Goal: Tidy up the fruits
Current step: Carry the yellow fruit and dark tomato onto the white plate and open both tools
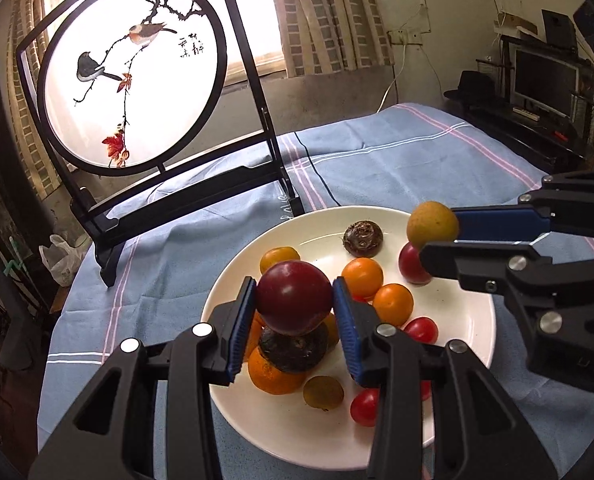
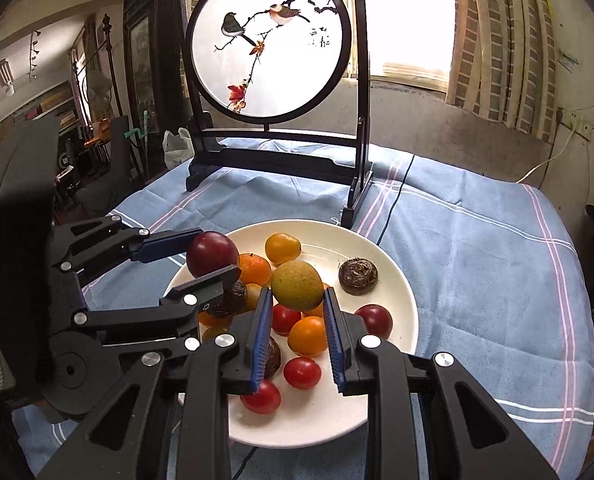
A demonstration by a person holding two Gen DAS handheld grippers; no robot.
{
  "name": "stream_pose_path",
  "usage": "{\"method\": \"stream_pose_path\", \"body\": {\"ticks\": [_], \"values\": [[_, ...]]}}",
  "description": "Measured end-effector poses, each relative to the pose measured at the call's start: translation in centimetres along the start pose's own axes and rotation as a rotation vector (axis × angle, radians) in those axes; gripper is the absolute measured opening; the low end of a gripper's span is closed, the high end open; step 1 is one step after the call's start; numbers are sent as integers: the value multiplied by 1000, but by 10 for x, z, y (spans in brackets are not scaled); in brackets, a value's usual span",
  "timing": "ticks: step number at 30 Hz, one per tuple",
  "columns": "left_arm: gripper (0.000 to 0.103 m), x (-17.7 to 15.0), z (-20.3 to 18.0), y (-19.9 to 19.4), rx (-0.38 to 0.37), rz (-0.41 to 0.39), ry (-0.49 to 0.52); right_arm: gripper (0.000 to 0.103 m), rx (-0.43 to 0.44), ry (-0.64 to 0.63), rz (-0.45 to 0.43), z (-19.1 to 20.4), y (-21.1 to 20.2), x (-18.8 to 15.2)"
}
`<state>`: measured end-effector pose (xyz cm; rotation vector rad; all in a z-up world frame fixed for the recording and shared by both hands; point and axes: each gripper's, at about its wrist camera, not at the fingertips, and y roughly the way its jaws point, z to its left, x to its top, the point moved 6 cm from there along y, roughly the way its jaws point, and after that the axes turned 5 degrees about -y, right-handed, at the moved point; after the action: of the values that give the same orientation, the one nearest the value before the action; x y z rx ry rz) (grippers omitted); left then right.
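Observation:
A white plate (image 1: 469,320) (image 2: 401,280) holds several small fruits: orange ones, red tomatoes and dark brown ones. My left gripper (image 1: 295,300) is shut on a dark red plum (image 1: 293,296) and holds it just above the pile; it shows at the left of the right wrist view (image 2: 213,254). My right gripper (image 2: 297,300) is shut on a yellow-green round fruit (image 2: 297,285) above the plate's middle. It also shows in the left wrist view (image 1: 437,232), where the fruit (image 1: 431,224) hangs over the plate's far right rim.
The plate sits on a blue striped cloth (image 1: 397,160) (image 2: 477,240). A black-framed round screen painted with birds (image 1: 133,72) (image 2: 269,40) stands behind the plate. A shelf with a monitor (image 1: 545,80) is at the far right.

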<state>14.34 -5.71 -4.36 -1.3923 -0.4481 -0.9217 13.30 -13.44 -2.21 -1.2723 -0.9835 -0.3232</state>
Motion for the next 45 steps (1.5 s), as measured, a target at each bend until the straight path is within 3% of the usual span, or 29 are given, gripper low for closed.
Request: {"method": "stream_pose_path", "body": {"ticks": [35, 38, 39, 40, 42, 45], "values": [[38, -3, 2, 23, 49, 29, -14, 26, 7, 16, 52, -5, 37, 6], [40, -5, 0, 24, 52, 32, -8, 33, 10, 15, 60, -3, 39, 6], [43, -5, 0, 24, 52, 36, -7, 43, 6, 19, 49, -4, 37, 7], [56, -6, 0, 23, 55, 32, -10, 45, 6, 21, 38, -4, 34, 8], [70, -5, 3, 19, 65, 6, -21, 46, 8, 33, 22, -6, 26, 10], [71, -3, 8, 10, 59, -9, -42, 48, 3, 45, -8, -9, 10, 10]]}}
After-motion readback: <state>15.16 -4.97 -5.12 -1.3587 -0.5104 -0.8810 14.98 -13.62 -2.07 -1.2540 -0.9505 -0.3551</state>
